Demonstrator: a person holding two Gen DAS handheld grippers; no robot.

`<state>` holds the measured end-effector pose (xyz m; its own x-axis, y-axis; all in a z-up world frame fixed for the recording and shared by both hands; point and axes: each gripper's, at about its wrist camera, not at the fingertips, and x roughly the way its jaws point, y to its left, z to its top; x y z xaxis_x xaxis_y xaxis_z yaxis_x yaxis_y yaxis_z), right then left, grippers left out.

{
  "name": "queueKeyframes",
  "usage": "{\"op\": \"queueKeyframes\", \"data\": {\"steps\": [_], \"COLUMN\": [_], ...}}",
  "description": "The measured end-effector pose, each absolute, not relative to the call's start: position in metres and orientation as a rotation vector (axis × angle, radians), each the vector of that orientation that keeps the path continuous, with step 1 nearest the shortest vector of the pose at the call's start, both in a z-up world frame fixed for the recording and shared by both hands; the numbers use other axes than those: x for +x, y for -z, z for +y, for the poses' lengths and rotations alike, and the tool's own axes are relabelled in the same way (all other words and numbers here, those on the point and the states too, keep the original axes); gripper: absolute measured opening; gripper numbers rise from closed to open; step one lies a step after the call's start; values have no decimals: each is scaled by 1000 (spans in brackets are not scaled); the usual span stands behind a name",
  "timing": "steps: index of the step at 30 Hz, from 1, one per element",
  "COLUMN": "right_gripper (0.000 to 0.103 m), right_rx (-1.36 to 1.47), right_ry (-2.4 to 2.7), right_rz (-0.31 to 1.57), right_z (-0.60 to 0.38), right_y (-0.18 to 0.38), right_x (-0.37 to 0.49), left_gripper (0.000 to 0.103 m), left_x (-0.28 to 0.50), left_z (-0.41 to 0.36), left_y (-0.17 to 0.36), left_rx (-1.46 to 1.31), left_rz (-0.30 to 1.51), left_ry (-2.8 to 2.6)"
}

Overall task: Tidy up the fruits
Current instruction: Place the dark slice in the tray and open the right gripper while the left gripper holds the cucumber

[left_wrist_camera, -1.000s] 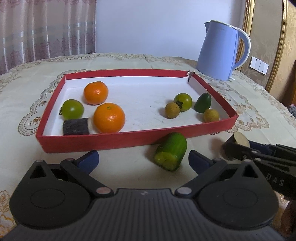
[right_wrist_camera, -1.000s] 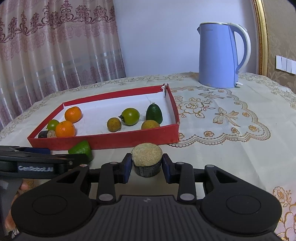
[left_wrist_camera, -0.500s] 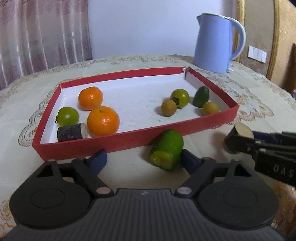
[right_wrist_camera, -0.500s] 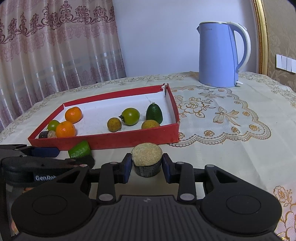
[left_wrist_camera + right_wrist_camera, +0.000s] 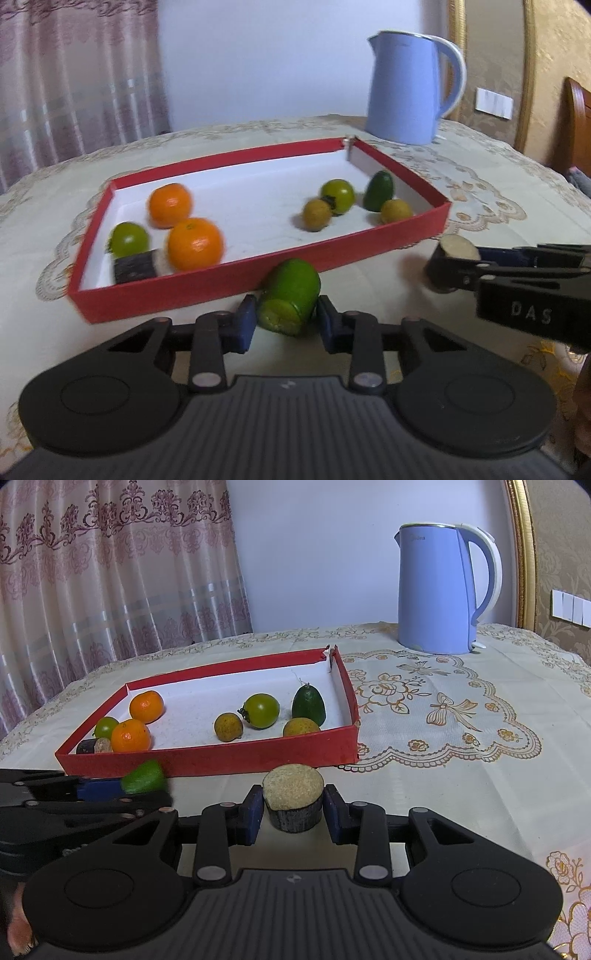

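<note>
A red tray [image 5: 258, 271] [image 5: 207, 755] on the table holds two oranges [image 5: 195, 243], green fruits and small yellowish fruits. My left gripper [image 5: 286, 325] is shut on a green cut cucumber piece [image 5: 290, 297], just in front of the tray's near wall; it also shows in the right wrist view [image 5: 144, 775]. My right gripper [image 5: 291, 808] is shut on a dark stub with a tan cut top [image 5: 293, 794], held to the right of the left one; it also shows in the left wrist view [image 5: 452, 258].
A blue electric kettle [image 5: 410, 86] [image 5: 443, 590] stands behind the tray at the right. A similar dark stub [image 5: 135, 264] lies in the tray's near left corner. Lace tablecloth [image 5: 461, 738] covers the table; curtains hang at the left.
My left gripper's fingers have closed from wide open onto the green cucumber piece. The right gripper has kept its hold on the dark stub and barely moved.
</note>
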<state>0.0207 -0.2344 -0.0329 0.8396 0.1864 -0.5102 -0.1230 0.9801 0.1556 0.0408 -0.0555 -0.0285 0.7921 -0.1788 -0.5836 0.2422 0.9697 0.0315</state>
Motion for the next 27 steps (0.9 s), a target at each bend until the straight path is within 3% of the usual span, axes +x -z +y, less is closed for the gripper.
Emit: {"op": "queueKeyframes", "data": {"steps": [19, 27], "right_gripper": [34, 34], "right_rx": [42, -45], "right_ry": [-123, -162], "right_rz": [479, 416], "right_z": [-225, -206], "right_y": [27, -4], "right_x": [9, 14], "left_gripper": [32, 32], "left_x": [31, 30], "left_z": [8, 12], "left_y": [28, 29], "left_rx": [-22, -55], "left_rz": [611, 609], "left_ry": [131, 141]}}
